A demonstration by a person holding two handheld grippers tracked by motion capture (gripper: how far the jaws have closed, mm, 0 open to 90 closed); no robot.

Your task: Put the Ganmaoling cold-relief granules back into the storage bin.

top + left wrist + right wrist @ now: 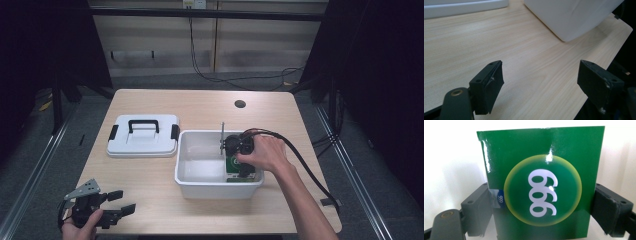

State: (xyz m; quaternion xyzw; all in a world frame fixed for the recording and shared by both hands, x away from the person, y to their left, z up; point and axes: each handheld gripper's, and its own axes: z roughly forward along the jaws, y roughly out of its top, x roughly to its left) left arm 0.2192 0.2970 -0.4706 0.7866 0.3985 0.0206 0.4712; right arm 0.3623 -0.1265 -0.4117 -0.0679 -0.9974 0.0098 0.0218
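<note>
Reaching into the white tub [200,182], your right gripper [243,162] has its jaws closed against both sides of the green box [541,185], which sits at the tub's right end. Your left gripper [541,87] rests wide open, holding nothing, at the table's [165,200] near left corner.

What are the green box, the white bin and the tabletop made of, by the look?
Green box: likely coated cardboard, glossy; glare streaks and a folded edge show.
White bin: probably moulded plastic, smooth and matte to semi-gloss, with a rolled rim and rounded corners.
Tabletop: pale wood-grain surface, matte; laminate or real wood cannot be told.
Right gripper has its jaws against the box's two sides.
</note>
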